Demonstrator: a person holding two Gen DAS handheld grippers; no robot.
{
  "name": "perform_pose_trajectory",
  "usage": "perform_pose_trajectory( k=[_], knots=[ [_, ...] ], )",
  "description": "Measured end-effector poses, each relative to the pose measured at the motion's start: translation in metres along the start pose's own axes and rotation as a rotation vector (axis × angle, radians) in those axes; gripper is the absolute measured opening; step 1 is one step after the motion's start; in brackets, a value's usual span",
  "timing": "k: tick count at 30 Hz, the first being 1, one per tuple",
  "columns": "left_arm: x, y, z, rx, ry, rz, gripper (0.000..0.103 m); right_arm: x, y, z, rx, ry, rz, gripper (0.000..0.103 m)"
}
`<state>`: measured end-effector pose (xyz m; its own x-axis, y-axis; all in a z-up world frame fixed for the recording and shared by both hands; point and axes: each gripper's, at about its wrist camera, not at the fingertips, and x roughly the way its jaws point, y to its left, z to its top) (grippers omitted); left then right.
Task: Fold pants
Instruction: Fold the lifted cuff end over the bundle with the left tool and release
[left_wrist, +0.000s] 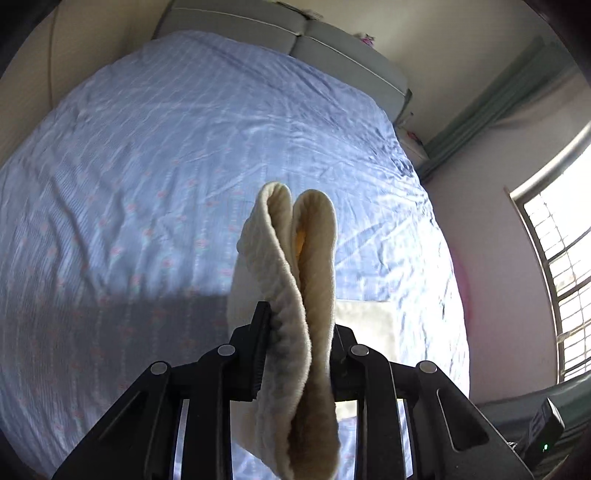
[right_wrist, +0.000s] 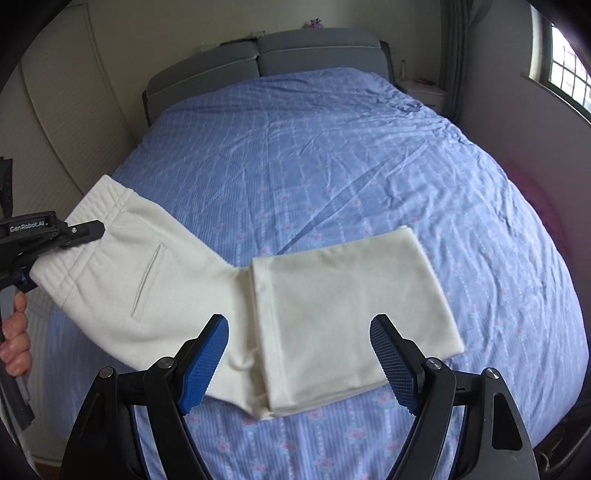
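My blue-padded right gripper (right_wrist: 299, 354) gapes empty over the cream fleece pants (right_wrist: 332, 295) — legs already folded. My left gripper (left_wrist: 299, 332) clamps the ribbed waistband (left_wrist: 291, 258), lifted; the final fold remains, I judge.

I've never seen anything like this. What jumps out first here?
Cream pants lie half folded on a blue bed. The left gripper is clamped on their waistband and lifts it at the left, while the right gripper hovers open over the folded legs.
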<state>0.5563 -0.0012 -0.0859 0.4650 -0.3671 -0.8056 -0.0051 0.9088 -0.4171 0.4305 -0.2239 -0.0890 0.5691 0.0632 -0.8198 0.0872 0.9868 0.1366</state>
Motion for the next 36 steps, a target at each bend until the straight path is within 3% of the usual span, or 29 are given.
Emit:
perform_pose_trajectory(
  k=[10,16,20,26,33,35,36],
  knots=[
    [0.076,-0.154,-0.014,0.077,0.110,0.142,0.023,-0.034,-0.134,0.014,0.007,-0.056,-0.014,0.080],
    [0.168,-0.201,-0.037,0.098,0.237,0.264,0.022,-0.029,-0.222,0.021,0.056,-0.036,-0.032,0.080],
    [0.203,-0.230,-0.051,0.132,0.292,0.325,0.022,-0.012,-0.266,0.020,0.102,0.000,-0.041,0.080],
    [0.250,-0.268,-0.070,0.178,0.368,0.349,0.022,0.012,-0.307,0.014,0.165,0.054,-0.017,0.080],
    [0.307,-0.274,-0.103,0.208,0.485,0.332,0.024,0.035,-0.327,0.007,0.183,0.090,-0.018,0.080],
    [0.311,-0.272,-0.104,0.197,0.498,0.280,0.045,0.040,-0.329,0.004,0.187,0.108,-0.028,0.080],
    [0.312,-0.270,-0.102,0.174,0.509,0.212,0.047,0.043,-0.329,0.003,0.186,0.118,-0.033,0.080]
  ],
)
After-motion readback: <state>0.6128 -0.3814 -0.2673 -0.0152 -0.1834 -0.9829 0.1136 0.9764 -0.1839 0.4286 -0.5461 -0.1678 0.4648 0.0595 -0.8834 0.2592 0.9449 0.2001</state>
